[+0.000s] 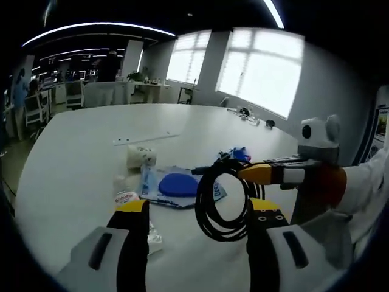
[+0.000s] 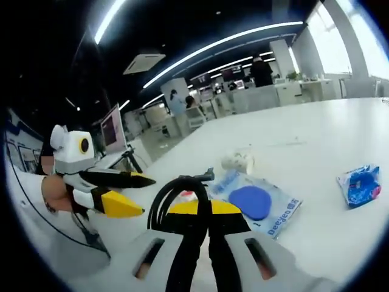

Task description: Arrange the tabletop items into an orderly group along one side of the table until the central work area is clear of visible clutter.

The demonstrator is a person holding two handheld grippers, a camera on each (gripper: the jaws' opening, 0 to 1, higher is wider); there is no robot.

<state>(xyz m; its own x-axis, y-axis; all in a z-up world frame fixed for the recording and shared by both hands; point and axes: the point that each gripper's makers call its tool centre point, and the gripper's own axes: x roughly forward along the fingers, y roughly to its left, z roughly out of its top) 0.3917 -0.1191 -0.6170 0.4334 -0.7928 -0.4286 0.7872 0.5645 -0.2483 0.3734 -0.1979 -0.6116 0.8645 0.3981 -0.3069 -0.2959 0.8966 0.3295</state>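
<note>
Right hand-held gripper (image 2: 200, 210) is pinching the black cable coil (image 1: 222, 201), dangling mid-frame between the left hand-held gripper (image 1: 197, 213)'s spread jaws, just above the counter (image 1: 85, 152).

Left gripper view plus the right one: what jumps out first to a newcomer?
The coiled black cable stands out first: it hangs lifted over the white table, pinched in the shut right gripper, which reaches in from the right of the left gripper view. Behind it lies a clear packet with a blue round pad, beside a small white roll. The left gripper waits open in the foreground.
</note>
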